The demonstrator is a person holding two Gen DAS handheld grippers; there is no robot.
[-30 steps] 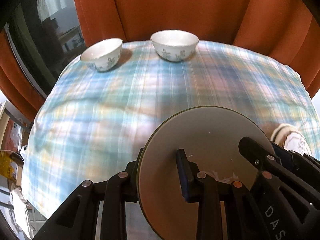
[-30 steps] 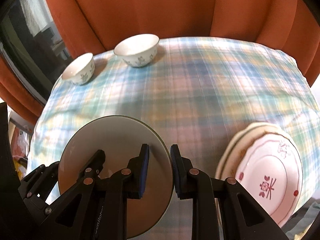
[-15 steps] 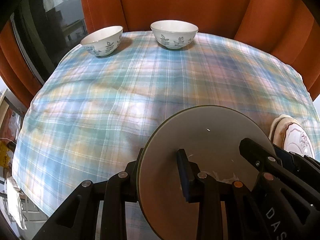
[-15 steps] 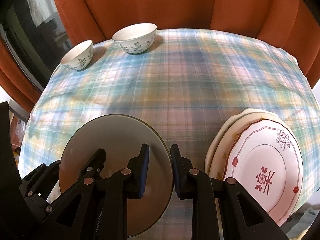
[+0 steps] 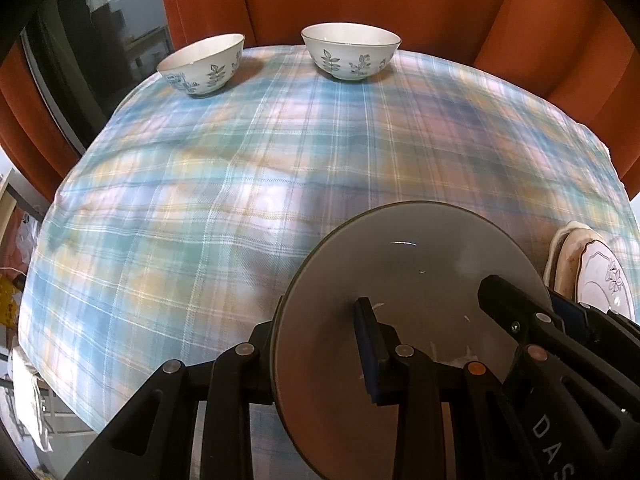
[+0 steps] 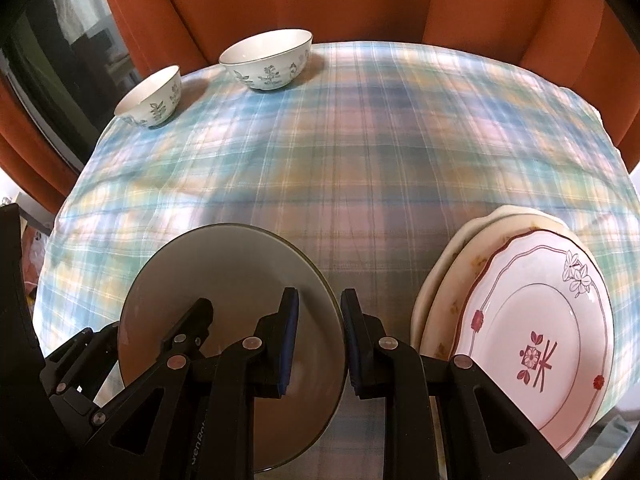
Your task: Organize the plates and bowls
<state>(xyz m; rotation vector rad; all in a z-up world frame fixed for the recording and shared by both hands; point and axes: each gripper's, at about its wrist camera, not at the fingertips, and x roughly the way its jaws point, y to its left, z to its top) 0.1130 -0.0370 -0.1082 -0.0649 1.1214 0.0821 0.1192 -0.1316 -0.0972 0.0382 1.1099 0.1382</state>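
**Grey plate held by both grippers above the plaid table**

Left wrist view: the left hand-held gripper [image 5: 320, 344] is clamped on the rim of the round grey plate [image 5: 404, 280], one finger under its edge and the blue-padded one pressed on its face. The plate hangs tilted over the near part of the table [image 5: 248, 184], which wears a blue and yellow plaid cloth. The right hand-held gripper [image 5: 520, 316] reaches onto the plate from the right. Two white ceramic bowls with blue leaf prints stand at the far edge, the left bowl [image 5: 202, 65] near the right bowl [image 5: 351, 56], apart.

Right wrist view: the right hand-held gripper [image 6: 319, 340] pinches the grey plate's right rim between its fingers. Just beside it lies a stack of cream plates topped by a white plate with red flower pattern [image 6: 536, 332]. Orange curtains [image 6: 360, 0] hang behind.
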